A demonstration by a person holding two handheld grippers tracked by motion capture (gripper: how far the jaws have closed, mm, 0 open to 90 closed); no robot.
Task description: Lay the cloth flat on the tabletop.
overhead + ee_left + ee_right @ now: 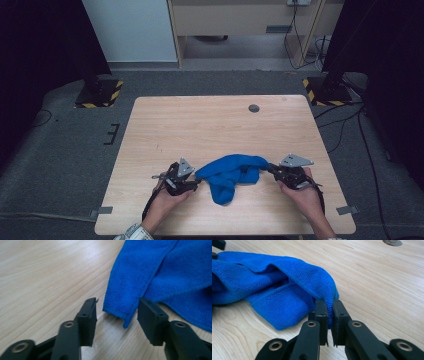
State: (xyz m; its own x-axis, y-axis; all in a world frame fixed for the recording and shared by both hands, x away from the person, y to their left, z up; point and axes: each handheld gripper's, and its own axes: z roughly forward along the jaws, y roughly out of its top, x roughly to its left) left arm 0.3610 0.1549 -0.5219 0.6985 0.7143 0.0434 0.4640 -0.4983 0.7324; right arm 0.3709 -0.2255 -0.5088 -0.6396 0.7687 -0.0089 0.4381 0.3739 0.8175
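1. Surface (165,125): bare wood, carrying the crumpled blue cloth (232,175) at its near edge.
2. Right tool (330,312): clenched on one cloth corner.
3. Left tool (117,315): released, jaws straddling the opposite corner; next it likely needs to clamp, then spread.

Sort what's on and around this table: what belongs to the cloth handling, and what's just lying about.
In the job:
- blue cloth, crumpled on the table
- right gripper, pinched shut on one cloth edge
- left gripper, jaws apart around a cloth corner, not yet pressing

Lying about:
- round grey disc near the table's far edge
- striped stand bases on the floor
- floor cables
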